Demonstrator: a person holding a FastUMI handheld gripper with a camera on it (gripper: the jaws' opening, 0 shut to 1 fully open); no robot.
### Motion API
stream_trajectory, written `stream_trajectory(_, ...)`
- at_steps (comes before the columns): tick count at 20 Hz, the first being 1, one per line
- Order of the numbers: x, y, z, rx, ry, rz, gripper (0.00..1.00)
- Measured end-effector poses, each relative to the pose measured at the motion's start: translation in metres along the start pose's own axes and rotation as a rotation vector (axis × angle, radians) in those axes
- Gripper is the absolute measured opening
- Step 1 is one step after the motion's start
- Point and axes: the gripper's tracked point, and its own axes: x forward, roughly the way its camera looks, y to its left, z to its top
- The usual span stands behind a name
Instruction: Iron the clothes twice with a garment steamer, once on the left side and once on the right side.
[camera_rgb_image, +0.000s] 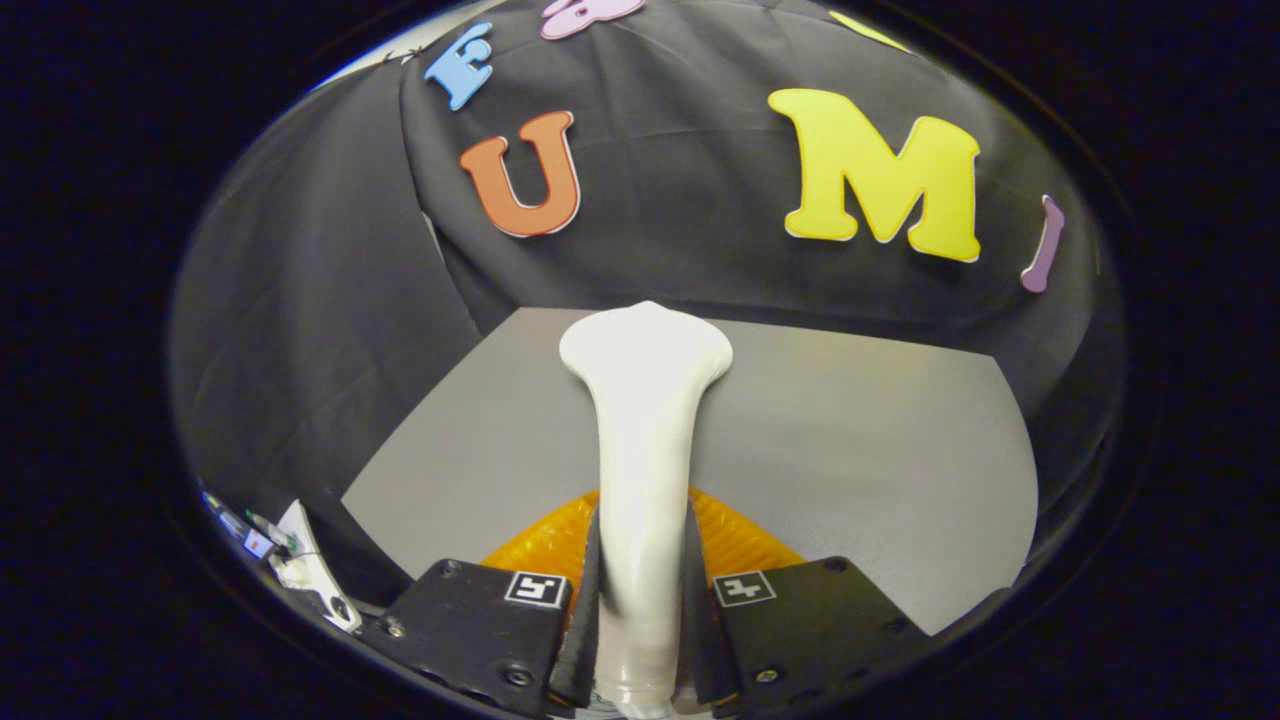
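I have the gripper (640, 600) clamped on the garment steamer (643, 440): both fingers press against the sides of its white handle, one on each flank, with no gap showing between pad and plastic. The handle runs straight out from between the fingers and widens into a flared, rounded head that sits well beyond the fingertips, over the grey table (860, 450).

Taking the steamer as my reference, an orange ribbed piece (545, 540) lies directly beneath its handle, peeking out on both sides just ahead of the fingers; I cannot tell whether it is cloth or part of something else, nor whether the steamer touches it. The grey table spreads out under and past the steamer's head, reaching to the black cloth wall (320, 330) behind it. Off to the left of the steamer, close beside the left finger's mount, I see a small cluster of white and coloured bits (300, 565), too blurred for me to identify.
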Motion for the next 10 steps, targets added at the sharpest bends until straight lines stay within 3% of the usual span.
stream_trajectory(10,-0.090,-0.007,0.004,0.066,-0.192,0.014,0.38)
